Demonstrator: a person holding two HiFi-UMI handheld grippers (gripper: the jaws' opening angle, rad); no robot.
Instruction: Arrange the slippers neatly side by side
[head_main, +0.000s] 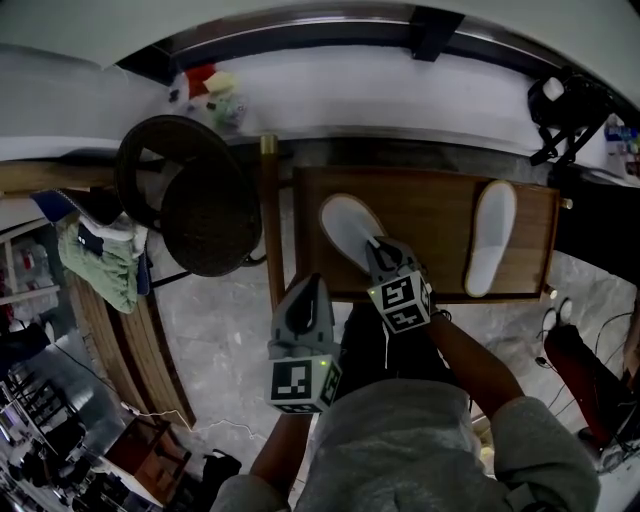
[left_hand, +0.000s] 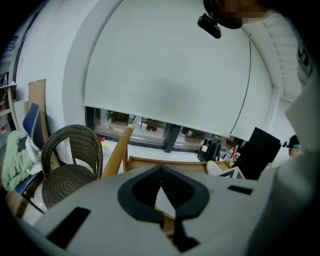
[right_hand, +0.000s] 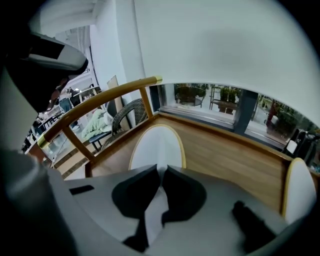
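Observation:
Two white slippers lie sole up on a low wooden table (head_main: 430, 215). The left slipper (head_main: 345, 225) lies at a slant at the table's left; the right slipper (head_main: 492, 235) lies near the right end, well apart from it. My right gripper (head_main: 375, 245) is at the left slipper's near end, its jaws closed on the white edge. In the right gripper view that slipper (right_hand: 157, 145) stretches away from the right gripper (right_hand: 161, 170), and the other slipper (right_hand: 298, 187) shows at far right. My left gripper (head_main: 310, 285) hangs off the table's front left corner, shut and holding nothing (left_hand: 160, 168).
A dark wicker chair (head_main: 195, 205) stands left of the table, with a wooden rail (head_main: 268, 220) between them. Green cloth (head_main: 100, 260) lies on a seat further left. A black bag (head_main: 565, 105) sits on the white sill behind. Cables run over the marble floor at right.

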